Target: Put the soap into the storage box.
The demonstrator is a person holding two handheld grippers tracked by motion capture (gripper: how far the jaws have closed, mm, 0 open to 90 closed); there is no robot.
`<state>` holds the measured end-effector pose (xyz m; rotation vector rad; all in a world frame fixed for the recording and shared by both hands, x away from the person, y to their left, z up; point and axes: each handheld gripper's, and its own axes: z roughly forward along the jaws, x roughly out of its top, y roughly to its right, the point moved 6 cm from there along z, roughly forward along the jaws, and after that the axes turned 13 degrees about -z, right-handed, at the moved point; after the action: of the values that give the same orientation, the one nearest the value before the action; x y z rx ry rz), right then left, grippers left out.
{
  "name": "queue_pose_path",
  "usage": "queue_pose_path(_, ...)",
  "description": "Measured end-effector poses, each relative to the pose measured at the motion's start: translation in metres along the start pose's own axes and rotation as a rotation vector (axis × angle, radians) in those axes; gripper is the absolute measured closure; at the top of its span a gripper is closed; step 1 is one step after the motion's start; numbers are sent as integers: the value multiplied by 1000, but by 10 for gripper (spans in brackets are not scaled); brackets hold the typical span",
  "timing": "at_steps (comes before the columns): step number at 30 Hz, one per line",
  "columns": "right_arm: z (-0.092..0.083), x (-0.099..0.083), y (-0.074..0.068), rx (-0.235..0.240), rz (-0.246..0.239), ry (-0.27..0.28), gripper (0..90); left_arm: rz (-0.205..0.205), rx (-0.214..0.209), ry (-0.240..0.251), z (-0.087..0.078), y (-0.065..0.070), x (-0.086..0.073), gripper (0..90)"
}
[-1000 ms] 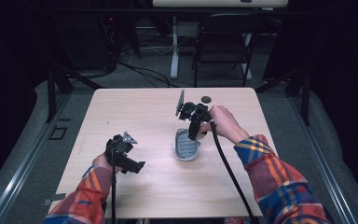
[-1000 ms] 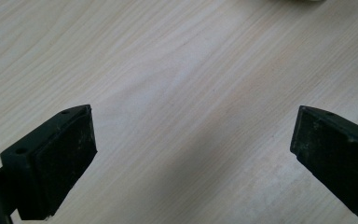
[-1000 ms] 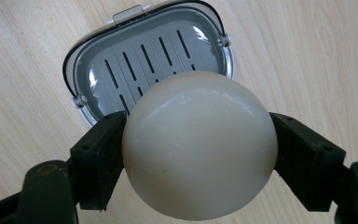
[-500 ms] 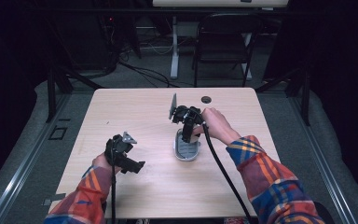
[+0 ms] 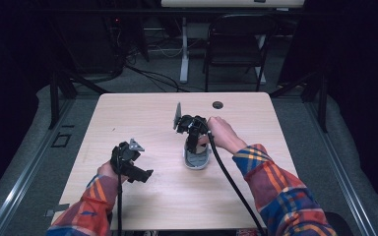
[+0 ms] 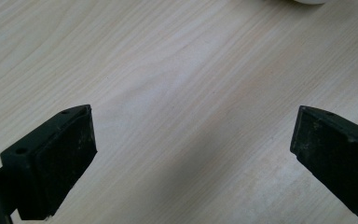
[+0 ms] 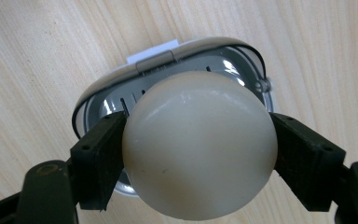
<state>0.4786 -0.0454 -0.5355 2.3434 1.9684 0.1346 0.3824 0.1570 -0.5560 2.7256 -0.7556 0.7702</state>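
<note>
A cream egg-shaped object [image 7: 198, 142] sits clamped between the two black jaws of my right gripper [image 7: 191, 154]. Directly beneath it lies an oval grey dish with a white rim [image 7: 177, 60] on the wooden table. From above, the right gripper [image 5: 193, 140] points down over that dish [image 5: 197, 160] near the table's middle. My left gripper [image 5: 140, 174] rests near the front left, its jaws spread wide over bare wood [image 6: 191, 140] with nothing between them.
A dark round grommet hole [image 5: 218, 104] sits near the table's far edge. A chair [image 5: 236, 39] and cables stand on the floor beyond the table. A white curved edge [image 6: 310, 2] peeks in at the top of the left gripper view.
The right gripper has moved left and toward the person, coming down over the grey dish with the egg-shaped object. The left gripper has stayed put.
</note>
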Motion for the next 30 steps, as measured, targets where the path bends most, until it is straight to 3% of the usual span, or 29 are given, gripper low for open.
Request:
queue_pose_path(8, 13, 0, -2, 28, 13, -6, 227, 1, -1, -1, 0, 0, 0, 1)
queue_pose_path(20, 28, -4, -6, 27, 29, -1, 226, 1, -1, -2, 0, 0, 0, 1)
queue_pose_path(30, 30, -10, -5, 33, 42, 10, 223, 3, -2, -7, 1, 0, 0, 1)
